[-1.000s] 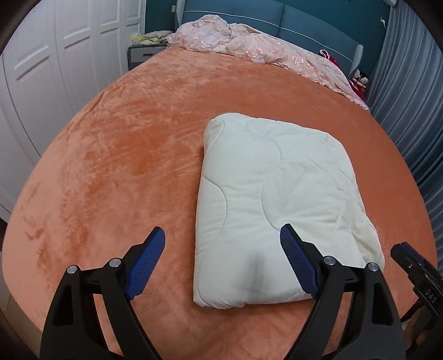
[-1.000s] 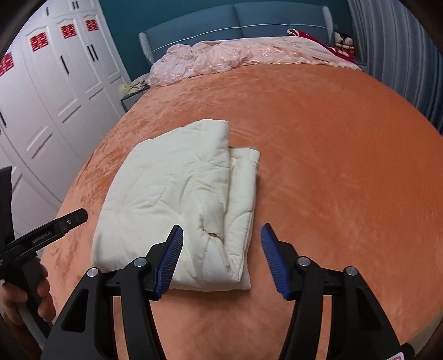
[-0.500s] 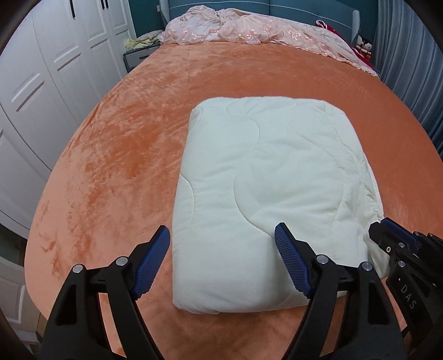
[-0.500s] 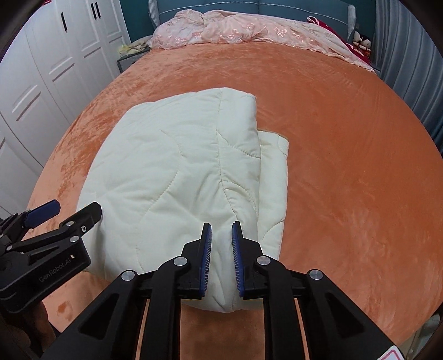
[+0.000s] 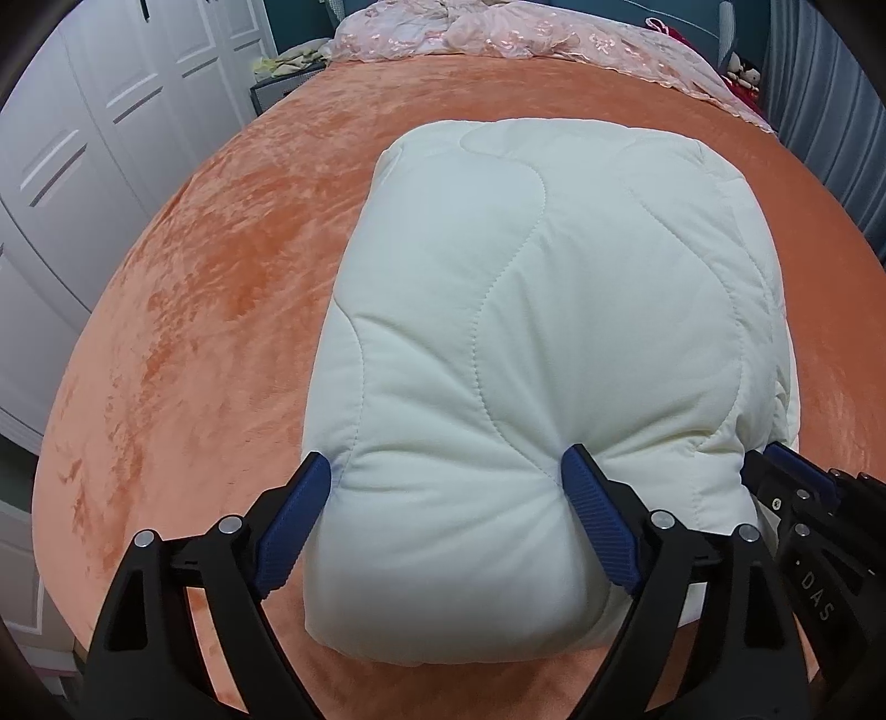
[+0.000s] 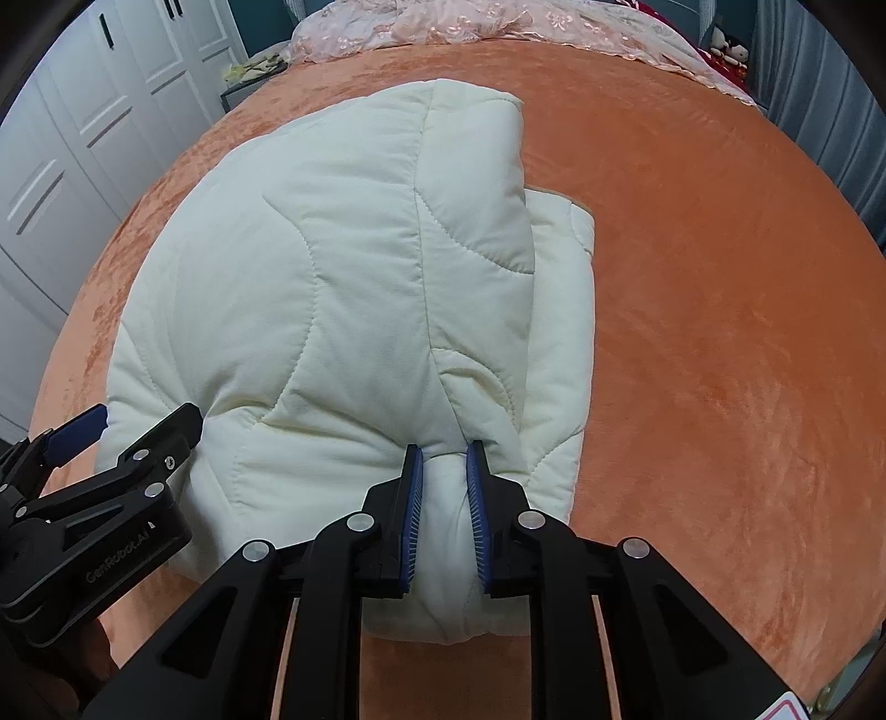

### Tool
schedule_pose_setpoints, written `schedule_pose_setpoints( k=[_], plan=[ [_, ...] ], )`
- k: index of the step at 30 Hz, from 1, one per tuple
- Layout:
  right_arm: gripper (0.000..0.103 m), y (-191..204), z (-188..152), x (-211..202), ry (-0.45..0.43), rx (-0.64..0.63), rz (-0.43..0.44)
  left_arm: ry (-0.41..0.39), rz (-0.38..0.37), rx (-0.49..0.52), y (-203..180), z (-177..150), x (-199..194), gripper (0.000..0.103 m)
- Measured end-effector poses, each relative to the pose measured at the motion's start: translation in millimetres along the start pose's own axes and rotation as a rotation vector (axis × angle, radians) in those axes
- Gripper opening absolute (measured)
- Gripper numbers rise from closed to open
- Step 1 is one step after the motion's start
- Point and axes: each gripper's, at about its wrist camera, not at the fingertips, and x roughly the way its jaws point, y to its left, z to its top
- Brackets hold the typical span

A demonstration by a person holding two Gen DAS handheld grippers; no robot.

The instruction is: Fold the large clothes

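A cream quilted garment (image 5: 554, 304), folded into a thick pad, lies on the orange bed cover (image 5: 221, 277). My left gripper (image 5: 443, 457) pushes down onto its near left corner. Its jaws are wide and opening, the padded edge bulges between the blue pads (image 5: 293, 526), and they do not clamp it. My right gripper (image 6: 444, 448) is shut on a pinched fold at the near right edge of the garment (image 6: 332, 277), beside the stacked layers. Each gripper shows in the other's view: the right gripper (image 5: 797, 482), and the left gripper (image 6: 141, 415).
The orange bed cover (image 6: 720, 332) stretches around the garment on all sides. Pink embroidered bedding (image 5: 498, 33) is heaped at the head of the bed. White wardrobe doors (image 5: 83, 138) stand at the left, grey curtains (image 5: 830, 111) at the right, and a dark nightstand (image 5: 277, 91) sits at the back left.
Both grippers came down and forward onto the garment's near edge. The right jaws went from half open to closed, pinching a fold. The left jaws stayed wide and now dent the padding.
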Motion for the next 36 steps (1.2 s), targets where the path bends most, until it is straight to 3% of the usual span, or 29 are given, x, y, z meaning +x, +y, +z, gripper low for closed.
schedule_pose_setpoints(
  k=[24, 28, 30, 32, 36],
  plan=[
    [0.019, 24, -15, 11, -0.037, -0.03, -0.059, -0.057, 0.059, -0.021, -7, -7, 12, 0.091],
    [0.019, 21, -22, -6, -0.08, 0.003, -0.02, -0.057, 0.039, -0.041, -1, -9, 3, 0.091],
    [0.024, 19, -30, -28, -0.128, 0.012, 0.007, -0.055, 0.011, -0.063, 5, -13, -9, 0.091],
    [0.035, 19, -40, -47, -0.168, 0.011, 0.013, -0.074, -0.011, -0.08, 8, -21, -24, 0.091],
    [0.04, 21, -61, -72, -0.2, 0.0, 0.022, -0.119, 0.014, -0.045, 4, -44, -49, 0.091]
  ],
)
